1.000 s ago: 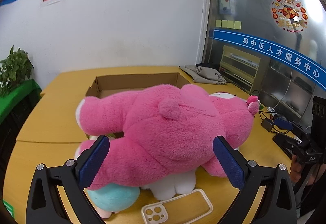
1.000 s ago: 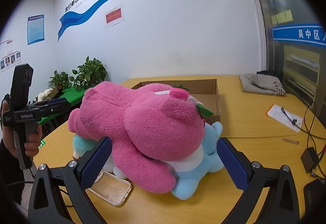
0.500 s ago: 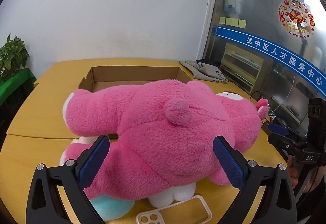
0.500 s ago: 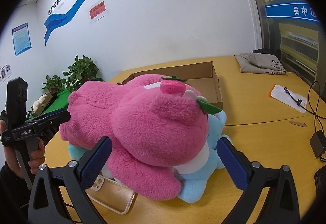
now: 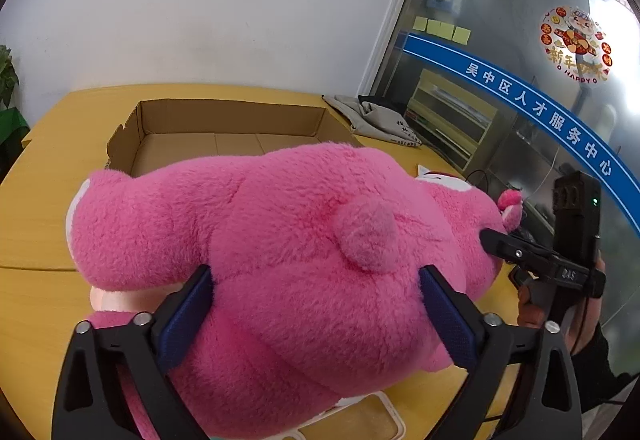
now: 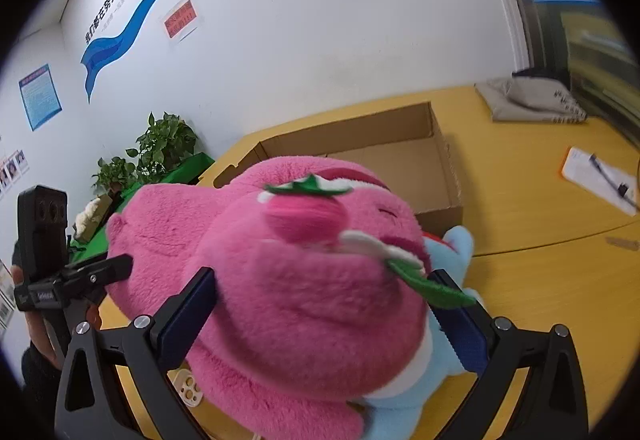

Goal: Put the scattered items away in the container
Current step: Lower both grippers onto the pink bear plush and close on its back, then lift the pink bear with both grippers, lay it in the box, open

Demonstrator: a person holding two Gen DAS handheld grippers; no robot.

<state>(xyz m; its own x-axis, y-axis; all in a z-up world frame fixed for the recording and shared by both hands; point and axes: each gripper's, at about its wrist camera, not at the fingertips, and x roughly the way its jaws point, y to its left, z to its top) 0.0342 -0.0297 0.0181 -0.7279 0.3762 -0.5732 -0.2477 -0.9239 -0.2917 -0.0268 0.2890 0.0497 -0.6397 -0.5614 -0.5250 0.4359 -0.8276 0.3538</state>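
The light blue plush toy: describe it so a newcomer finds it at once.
Start at the yellow table and find the open cardboard box. In front of it lies a big pink plush toy; the light blue plush toy is pinned beneath it, poking out. It is the only blue soft toy there.

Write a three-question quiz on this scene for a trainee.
1. True or false: the pink plush toy already lies inside the cardboard box.
2. What colour is the smaller plush toy under the pink one? A green, B blue, C yellow.
3. Fill in: the clear case on the table is made for a ___.
Key: 1 false; 2 B; 3 phone.
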